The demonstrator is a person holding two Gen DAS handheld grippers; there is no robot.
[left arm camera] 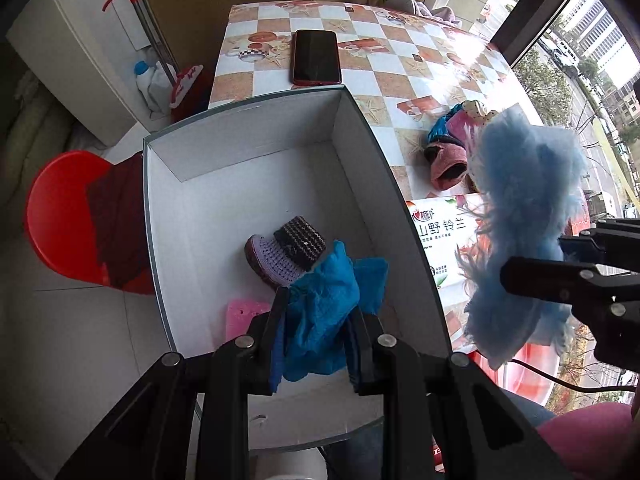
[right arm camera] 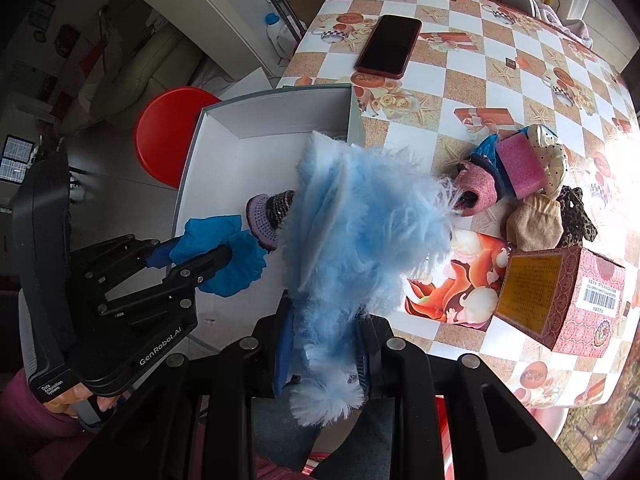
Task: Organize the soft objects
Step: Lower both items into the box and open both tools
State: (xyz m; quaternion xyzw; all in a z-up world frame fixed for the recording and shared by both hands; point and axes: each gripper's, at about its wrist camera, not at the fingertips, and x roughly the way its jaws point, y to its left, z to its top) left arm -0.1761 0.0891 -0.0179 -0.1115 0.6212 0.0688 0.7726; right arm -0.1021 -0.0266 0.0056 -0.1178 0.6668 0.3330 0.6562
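Left gripper (left arm camera: 318, 320) with blue cloth (left arm camera: 324, 320) above white box (left arm camera: 256, 128) of knitted shoe (left arm camera: 280, 252).

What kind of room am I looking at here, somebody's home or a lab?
Most likely a home, probably a dining corner by a window. The table wears a patterned checked cover with a phone lying on it, a red stool stands beside it, and a mop and a cleaning bottle sit in the corner.
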